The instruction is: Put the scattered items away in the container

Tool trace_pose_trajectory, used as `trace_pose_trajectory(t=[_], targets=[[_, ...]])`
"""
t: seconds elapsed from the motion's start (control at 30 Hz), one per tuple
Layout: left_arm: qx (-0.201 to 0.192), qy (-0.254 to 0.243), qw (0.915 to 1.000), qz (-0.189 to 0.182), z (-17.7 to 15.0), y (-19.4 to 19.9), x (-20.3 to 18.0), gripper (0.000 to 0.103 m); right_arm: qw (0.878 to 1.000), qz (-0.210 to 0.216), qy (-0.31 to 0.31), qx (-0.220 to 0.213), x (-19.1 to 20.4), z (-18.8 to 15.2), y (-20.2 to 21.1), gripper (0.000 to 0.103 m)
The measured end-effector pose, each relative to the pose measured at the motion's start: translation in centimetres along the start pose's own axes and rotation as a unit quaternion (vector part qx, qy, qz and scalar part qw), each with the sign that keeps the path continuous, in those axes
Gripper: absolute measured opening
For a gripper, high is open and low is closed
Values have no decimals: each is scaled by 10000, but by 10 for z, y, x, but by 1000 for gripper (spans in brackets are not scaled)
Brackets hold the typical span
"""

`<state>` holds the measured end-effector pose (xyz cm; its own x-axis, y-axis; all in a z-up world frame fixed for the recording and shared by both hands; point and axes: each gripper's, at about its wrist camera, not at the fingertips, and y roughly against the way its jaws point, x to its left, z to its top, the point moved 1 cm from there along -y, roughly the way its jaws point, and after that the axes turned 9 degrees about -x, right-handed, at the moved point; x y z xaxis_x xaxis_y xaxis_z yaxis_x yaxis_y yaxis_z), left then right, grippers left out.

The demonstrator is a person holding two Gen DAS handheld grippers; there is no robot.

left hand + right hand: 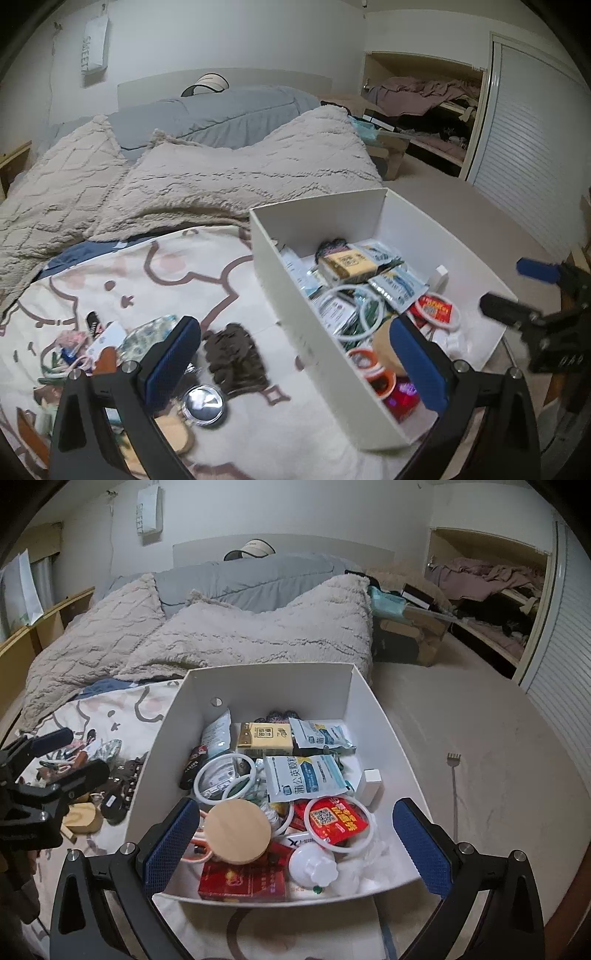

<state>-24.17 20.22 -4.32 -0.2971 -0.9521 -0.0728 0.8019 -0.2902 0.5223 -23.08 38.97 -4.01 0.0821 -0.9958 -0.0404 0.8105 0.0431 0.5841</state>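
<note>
A white open box (280, 266) (166, 746) sits on the printed bed sheet, holding packets, white rings, a red pack and a round wooden lid (238, 830). My left gripper (295, 365) is open and empty, straddling the box's left wall. Loose items lie left of the box: a brown hair claw (234, 354), a round mirror compact (204, 404), a patterned pouch (149, 334) and small bits. My right gripper (299, 845) is open and empty, low over the box's near end; it also shows in the left wrist view (517, 291).
A beige fluffy blanket (240, 170) and grey pillows lie behind the box. The bed edge and beige floor (461, 720) are to the right, with a back scratcher (453, 794) on the floor. A closet and cardboard boxes stand at far right.
</note>
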Motion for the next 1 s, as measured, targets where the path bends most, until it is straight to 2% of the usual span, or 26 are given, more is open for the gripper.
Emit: trace_pose_trajectory(t=[0.2, 0.37, 1.0], targets=[[12, 126, 9999, -31, 0, 25, 7, 103, 9999, -101, -114, -80, -2, -7, 21, 103], [-85, 10, 9999, -133, -1, 51, 3, 103, 9995, -201, -29, -230, -1, -8, 42, 103], [-455, -279, 9984, -186, -5, 138, -11, 103, 9985, -113, 73, -538, 24, -14, 119, 103]])
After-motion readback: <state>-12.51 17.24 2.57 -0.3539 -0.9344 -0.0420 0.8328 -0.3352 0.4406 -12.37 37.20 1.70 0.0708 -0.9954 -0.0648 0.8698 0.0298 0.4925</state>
